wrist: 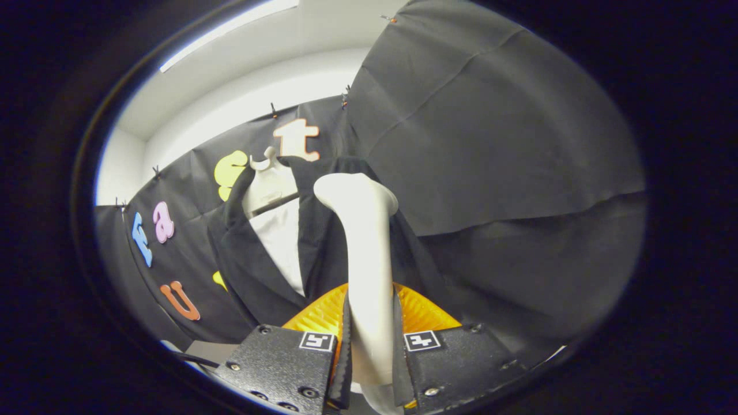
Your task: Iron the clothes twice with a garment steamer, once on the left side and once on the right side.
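Black cloth covers booth wall, creased, hangs in overlapping panels; small clips pin cloth's top edge at intervals; white wall rises above cloth; bright light strip runs along ceiling; pale surface shows low, under cloth.

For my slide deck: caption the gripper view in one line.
Gripper shut on white garment steamer, its head raised toward the dark jacket on a hanger.
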A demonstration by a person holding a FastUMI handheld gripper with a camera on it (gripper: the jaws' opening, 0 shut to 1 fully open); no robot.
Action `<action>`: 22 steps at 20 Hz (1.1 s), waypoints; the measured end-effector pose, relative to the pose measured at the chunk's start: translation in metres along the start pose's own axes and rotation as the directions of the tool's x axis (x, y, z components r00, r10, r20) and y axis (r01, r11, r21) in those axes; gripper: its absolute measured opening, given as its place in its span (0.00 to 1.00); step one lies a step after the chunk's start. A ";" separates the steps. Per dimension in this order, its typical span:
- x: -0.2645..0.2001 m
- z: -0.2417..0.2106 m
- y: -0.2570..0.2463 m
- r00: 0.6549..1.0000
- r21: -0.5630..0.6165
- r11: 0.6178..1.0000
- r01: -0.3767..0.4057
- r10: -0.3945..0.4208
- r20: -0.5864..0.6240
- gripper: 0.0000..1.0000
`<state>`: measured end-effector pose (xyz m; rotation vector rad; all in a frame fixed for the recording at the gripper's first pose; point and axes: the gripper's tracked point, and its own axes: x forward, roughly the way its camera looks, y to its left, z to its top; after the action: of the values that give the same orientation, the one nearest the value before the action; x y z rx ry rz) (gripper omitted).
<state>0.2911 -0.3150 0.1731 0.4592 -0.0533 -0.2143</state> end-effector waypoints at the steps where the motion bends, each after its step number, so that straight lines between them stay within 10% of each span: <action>1: 0.007 0.005 0.004 1.000 -0.005 1.000 0.000 0.000 0.007 0.31; 22: 0.048 -0.080 0.010 0.991 -0.151 0.987 0.052 -0.069 -0.112 0.31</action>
<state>0.3477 -0.2813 0.1058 0.3248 0.0908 -0.2488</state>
